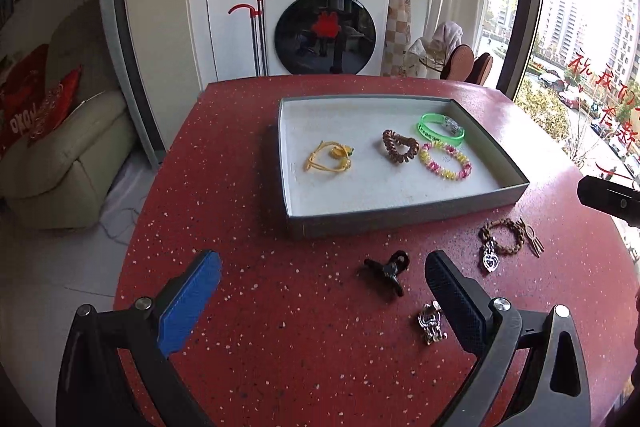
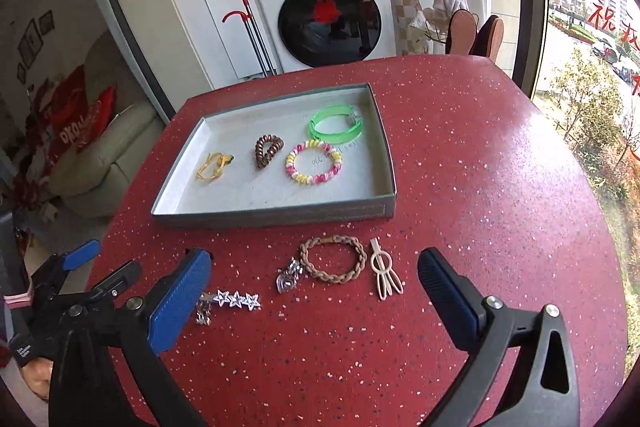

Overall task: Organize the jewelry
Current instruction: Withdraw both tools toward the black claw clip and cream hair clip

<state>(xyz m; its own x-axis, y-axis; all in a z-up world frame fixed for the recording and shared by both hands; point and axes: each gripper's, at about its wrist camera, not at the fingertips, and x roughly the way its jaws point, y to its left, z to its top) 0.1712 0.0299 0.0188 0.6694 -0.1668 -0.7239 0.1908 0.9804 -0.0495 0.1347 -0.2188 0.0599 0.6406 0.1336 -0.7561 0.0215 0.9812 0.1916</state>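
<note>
A shallow grey tray (image 1: 404, 217) (image 2: 280, 217) on the red table holds a yellow hair tie (image 1: 329, 158), a brown spiral tie (image 1: 400, 145), a green band (image 1: 441, 127) and a pink-yellow bracelet (image 1: 445, 160). In front of it lie a black clip (image 1: 388, 270), a silver piece (image 1: 431, 321), a braided brown bracelet (image 2: 334, 264) with a silver charm (image 2: 289, 277), a beige clip (image 2: 385, 273) and a star clip (image 2: 237, 300). My left gripper (image 1: 322, 291) is open above the black clip. My right gripper (image 2: 314, 287) is open near the bracelet.
The red speckled table (image 1: 280, 347) is round, with edges dropping off at the left and right. A washing machine (image 1: 326, 23) stands behind it, a sofa (image 1: 60, 155) at the left, a window (image 1: 580, 47) at the right.
</note>
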